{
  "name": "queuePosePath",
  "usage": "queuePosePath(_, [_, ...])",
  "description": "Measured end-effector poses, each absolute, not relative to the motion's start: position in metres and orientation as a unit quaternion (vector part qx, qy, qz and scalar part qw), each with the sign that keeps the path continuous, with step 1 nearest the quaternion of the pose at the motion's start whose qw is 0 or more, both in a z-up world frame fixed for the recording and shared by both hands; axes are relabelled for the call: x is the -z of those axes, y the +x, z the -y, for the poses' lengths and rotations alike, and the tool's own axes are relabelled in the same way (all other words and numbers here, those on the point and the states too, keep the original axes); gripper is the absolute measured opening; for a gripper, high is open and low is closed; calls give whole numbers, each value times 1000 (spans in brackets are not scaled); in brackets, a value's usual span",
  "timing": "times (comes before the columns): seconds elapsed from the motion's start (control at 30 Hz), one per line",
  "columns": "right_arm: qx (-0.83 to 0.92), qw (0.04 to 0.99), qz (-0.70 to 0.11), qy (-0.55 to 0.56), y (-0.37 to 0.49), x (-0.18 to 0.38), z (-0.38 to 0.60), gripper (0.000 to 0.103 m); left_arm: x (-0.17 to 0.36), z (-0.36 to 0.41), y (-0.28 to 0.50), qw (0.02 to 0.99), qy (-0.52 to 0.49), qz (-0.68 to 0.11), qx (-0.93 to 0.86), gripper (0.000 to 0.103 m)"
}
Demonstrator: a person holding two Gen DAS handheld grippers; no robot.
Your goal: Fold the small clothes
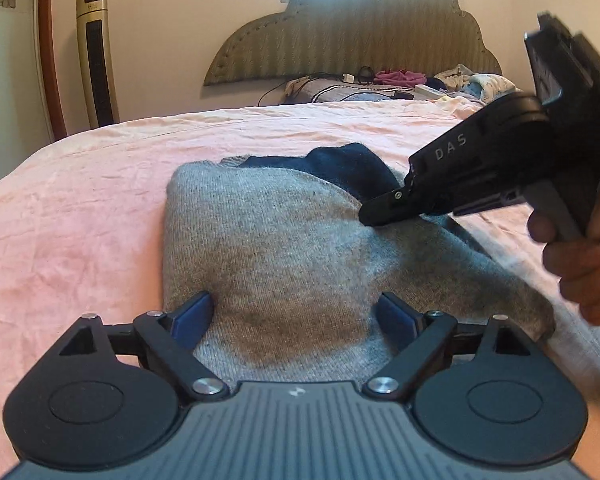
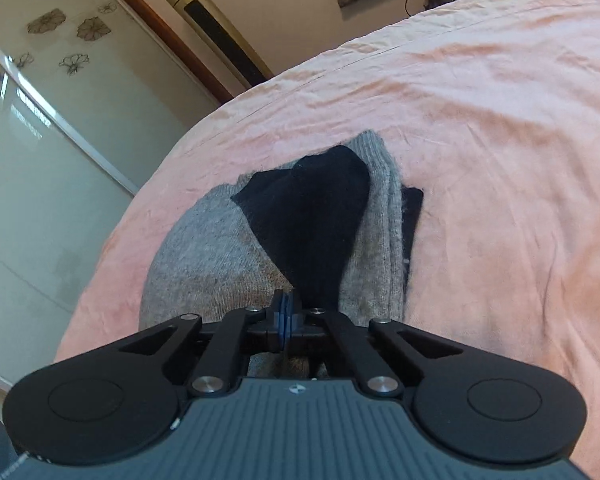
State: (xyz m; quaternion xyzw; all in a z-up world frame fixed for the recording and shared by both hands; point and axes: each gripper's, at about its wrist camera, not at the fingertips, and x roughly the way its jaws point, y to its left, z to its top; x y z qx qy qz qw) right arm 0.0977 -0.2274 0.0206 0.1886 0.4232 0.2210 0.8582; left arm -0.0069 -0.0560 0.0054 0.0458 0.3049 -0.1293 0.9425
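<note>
Both grippers at garment [image 1: 284,248]: left [image 1: 292,316] spread, right [image 2: 287,312] apparently pinching.

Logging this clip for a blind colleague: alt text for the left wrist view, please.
The open left gripper straddles a folded grey sweater on a pink bedsheet. From the right, the right gripper pinches the sweater's edge beside its dark collar.
</note>
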Motion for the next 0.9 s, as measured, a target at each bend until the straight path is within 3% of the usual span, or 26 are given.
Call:
queuePosePath(0.13, [-234,882,-366,180,92,-59,217,55,-5,57,-4,942,46,-306,132,97])
queuePosePath(0.17, [-241,882,-363,178,97,-63,212,58,-5,58,-4,942,46,-306,132,98])
queuePosePath(0.33, [-207,879,-419,89,139,-36,181,56,-4,56,-4,942,39,-304,136,98])
queuePosePath(0.4, [-216,897,-383,49,139,-19,178,56,-3,53,-1,942,33,-303,139,98])
queuePosePath(0.57, [-188,900,-393,33,127,-38,173,56,-13,40,-10,946,5,-289,144,98])
queuePosePath(0.67, [-204,903,-360,112,95,-58,215,72,-28,0,-19,945,-80,-276,155,99])
queuePosePath(0.7, [-202,900,-359,140,85,-58,233,82,-29,-16,-18,940,-111,-284,154,99])
queuePosePath(0.73, [-196,894,-371,158,78,-53,247,84,-28,-30,-12,931,-145,-299,151,99])
queuePosePath(0.9, [-182,861,-430,202,51,-17,278,69,-7,-60,15,885,-249,-364,151,98])
